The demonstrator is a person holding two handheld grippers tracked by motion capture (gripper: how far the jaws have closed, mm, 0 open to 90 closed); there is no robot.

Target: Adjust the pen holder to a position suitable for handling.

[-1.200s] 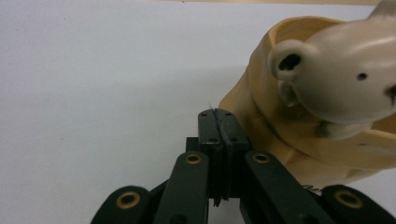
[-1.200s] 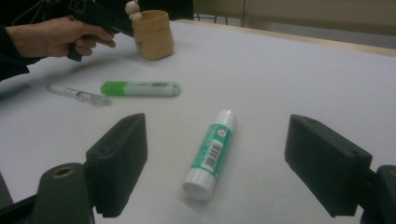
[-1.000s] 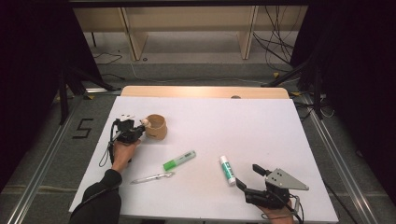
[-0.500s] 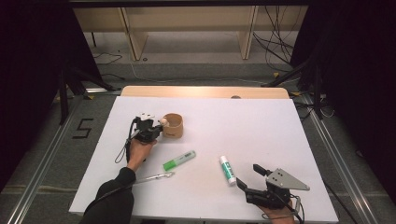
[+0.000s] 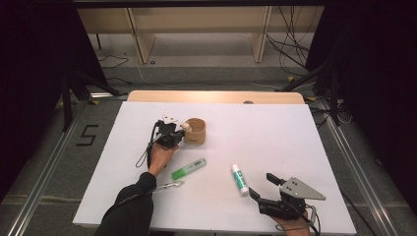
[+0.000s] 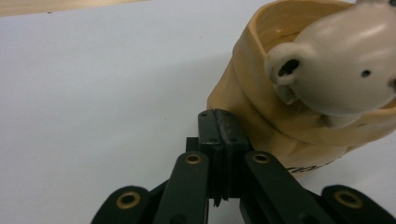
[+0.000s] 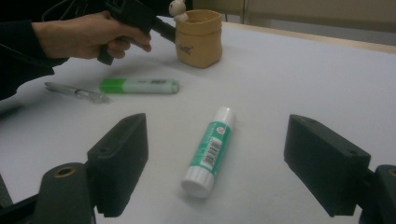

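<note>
Tan, soft-walled pot (image 5: 195, 131) with a pale bear-head figure (image 5: 187, 127) at its rim, upright on the white counter (image 5: 275, 132) toward the far left. Open at the top, walls creased and sagging, small dark print near the base.

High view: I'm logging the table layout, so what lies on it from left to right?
Left gripper → cup → glue stick → right gripper. The pen and the green marker lie under the same stretch as the left gripper and cup, so I leave them out.
</note>
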